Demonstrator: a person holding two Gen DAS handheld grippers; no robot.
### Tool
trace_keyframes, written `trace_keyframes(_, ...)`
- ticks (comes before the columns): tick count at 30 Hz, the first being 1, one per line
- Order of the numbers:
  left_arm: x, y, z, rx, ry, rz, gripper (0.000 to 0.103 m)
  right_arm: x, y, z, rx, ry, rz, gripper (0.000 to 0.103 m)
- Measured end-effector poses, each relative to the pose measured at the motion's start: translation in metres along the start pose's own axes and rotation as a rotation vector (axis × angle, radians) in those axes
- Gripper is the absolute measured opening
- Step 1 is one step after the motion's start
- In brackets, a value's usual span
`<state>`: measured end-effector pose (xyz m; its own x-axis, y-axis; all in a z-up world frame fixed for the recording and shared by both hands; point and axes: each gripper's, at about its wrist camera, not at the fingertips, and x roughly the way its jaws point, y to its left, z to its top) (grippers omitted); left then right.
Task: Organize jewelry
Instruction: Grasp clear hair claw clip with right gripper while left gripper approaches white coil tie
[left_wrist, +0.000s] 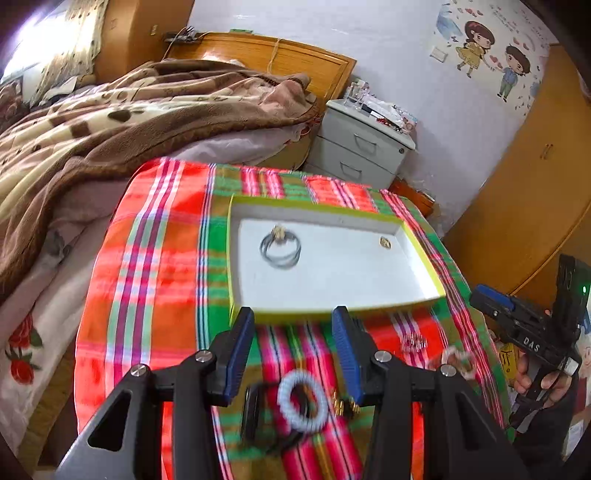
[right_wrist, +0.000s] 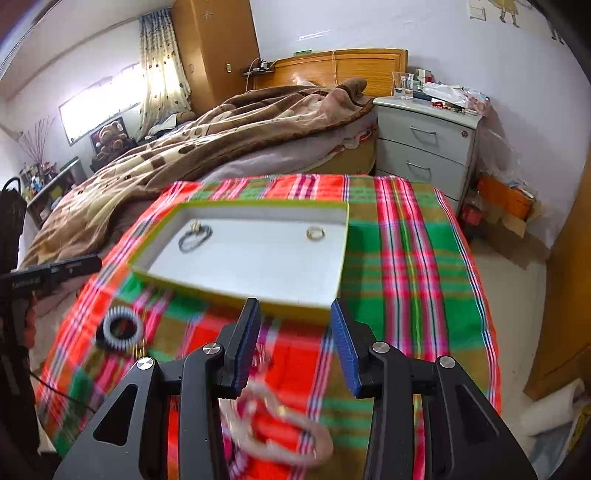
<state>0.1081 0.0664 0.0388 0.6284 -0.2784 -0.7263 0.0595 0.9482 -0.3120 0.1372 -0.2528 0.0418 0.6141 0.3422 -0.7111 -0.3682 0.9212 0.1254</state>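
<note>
A shallow white box with a yellow-green rim lies on the plaid cloth. In it are a dark wire bangle with a gold charm and a small gold ring. My left gripper is open above a pale spiral hair tie and small gold earrings. My right gripper is open above a pale beaded bracelet. A small silver piece lies on the cloth near the box.
The plaid cloth covers a small table beside a bed with a brown blanket. A grey nightstand stands behind, a wooden wardrobe to the right. The right gripper's body shows at the table's right edge.
</note>
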Motion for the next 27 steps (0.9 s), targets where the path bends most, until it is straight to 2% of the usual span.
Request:
trace_keyframes(7, -0.010, 0.008, -0.031, -0.033, 0.007, -0.004, 0.046, -0.021, -0.003, -0.030, 0.012, -0.035, 0.014, 0.041)
trace_keyframes(10, -0.013, 0.012, -0.042, -0.043, 0.007, -0.013, 0.046, -0.024, 0.001, -0.038, -0.039, -0.032, 0.020, 0.041)
trace_keyframes(12, -0.014, 0.014, -0.049, -0.042, 0.013, -0.007, 0.046, -0.023, 0.003, -0.042, -0.073, -0.029, -0.008, 0.041)
trace_keyframes(15, -0.015, 0.020, -0.057, -0.055, 0.021, 0.006, 0.046, -0.015, 0.000, -0.044, -0.091, 0.021, 0.014, 0.041)
trace_keyframes(17, -0.016, 0.024, -0.061, -0.067, 0.022, 0.009, 0.046, -0.007, 0.000, -0.045, -0.109, 0.046, -0.004, 0.041)
trace_keyframes(19, -0.018, 0.028, -0.063, -0.077, 0.022, 0.016, 0.046, 0.001, -0.001, -0.046, -0.113, 0.080, 0.023, 0.041)
trace_keyframes(22, -0.020, 0.036, -0.066, -0.092, 0.024, 0.033, 0.046, 0.007, -0.003, -0.050, -0.122, 0.111, 0.009, 0.041)
trace_keyframes(27, -0.022, 0.045, -0.069, -0.117, 0.030, 0.054, 0.046, 0.010, -0.008, -0.053, -0.090, 0.140, 0.044, 0.041)
